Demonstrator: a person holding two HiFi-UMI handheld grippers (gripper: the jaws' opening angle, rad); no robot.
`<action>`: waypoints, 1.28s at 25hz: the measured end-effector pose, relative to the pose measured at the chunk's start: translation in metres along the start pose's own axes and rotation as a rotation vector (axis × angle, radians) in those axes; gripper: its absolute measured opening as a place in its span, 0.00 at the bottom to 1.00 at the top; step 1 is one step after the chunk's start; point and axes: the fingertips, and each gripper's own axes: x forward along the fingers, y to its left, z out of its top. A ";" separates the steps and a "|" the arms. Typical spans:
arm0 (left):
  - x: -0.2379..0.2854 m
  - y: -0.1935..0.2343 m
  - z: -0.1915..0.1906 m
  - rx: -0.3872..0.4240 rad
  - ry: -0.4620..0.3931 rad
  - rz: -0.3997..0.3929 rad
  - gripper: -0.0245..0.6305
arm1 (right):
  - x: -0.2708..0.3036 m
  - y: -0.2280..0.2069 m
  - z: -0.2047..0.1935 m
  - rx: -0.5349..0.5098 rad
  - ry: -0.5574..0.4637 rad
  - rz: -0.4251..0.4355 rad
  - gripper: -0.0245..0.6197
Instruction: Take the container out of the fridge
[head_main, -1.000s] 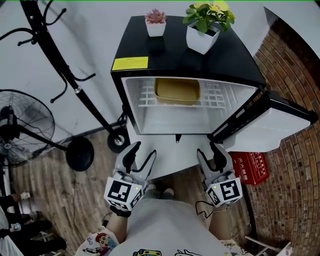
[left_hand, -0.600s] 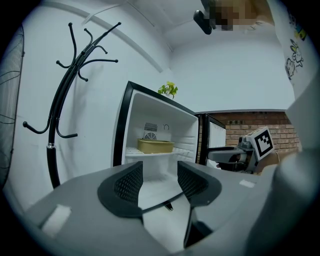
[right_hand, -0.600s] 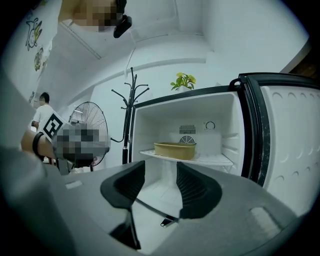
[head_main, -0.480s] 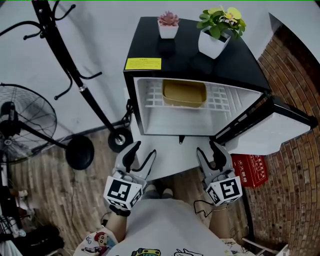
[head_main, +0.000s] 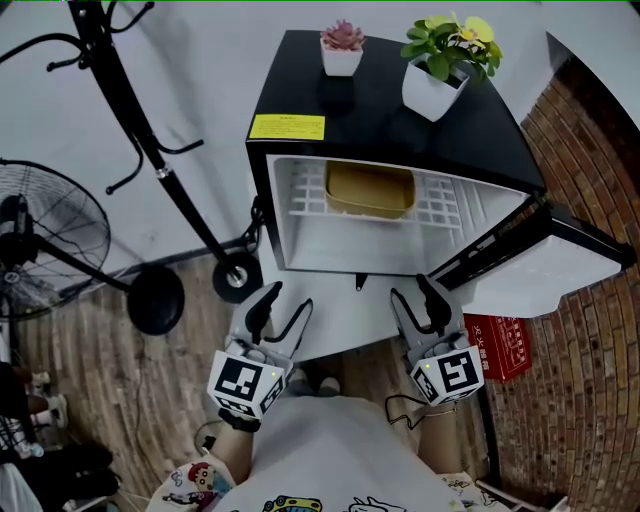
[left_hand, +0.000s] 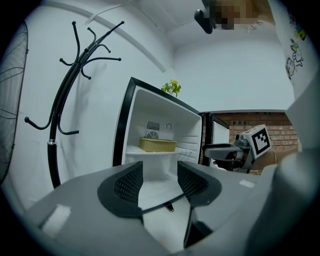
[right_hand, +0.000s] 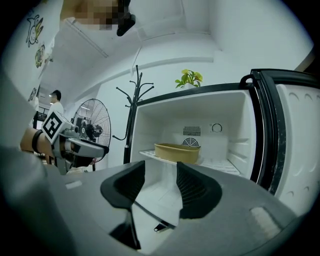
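A tan rectangular container (head_main: 369, 190) sits on the white wire shelf (head_main: 432, 201) of a small black fridge (head_main: 390, 120) whose door (head_main: 530, 262) hangs open to the right. The container also shows in the left gripper view (left_hand: 157, 144) and the right gripper view (right_hand: 177, 152). My left gripper (head_main: 279, 310) and right gripper (head_main: 416, 301) are both open and empty, held side by side in front of the fridge, well short of the shelf. Each sees the other: the right gripper (left_hand: 225, 151) and the left gripper (right_hand: 80, 146).
Two potted plants (head_main: 343, 47) (head_main: 446, 55) stand on the fridge top. A black coat rack (head_main: 150, 150) with a round base and a floor fan (head_main: 45, 240) stand at the left. A red box (head_main: 500, 345) lies under the door, by a brick wall (head_main: 590, 400).
The head view has shifted slightly, so the fridge sits a little more to the right in the picture. Both grippers stay open in about the same place.
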 end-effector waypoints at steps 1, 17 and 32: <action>0.001 0.000 -0.001 -0.001 0.001 0.001 0.36 | 0.002 -0.001 0.000 -0.010 0.002 0.004 0.34; 0.017 -0.005 -0.012 -0.010 0.004 0.002 0.36 | 0.043 -0.021 0.022 -0.204 0.003 0.071 0.34; 0.009 0.006 -0.014 -0.014 0.022 0.019 0.35 | 0.086 -0.008 0.034 -0.414 0.020 0.148 0.34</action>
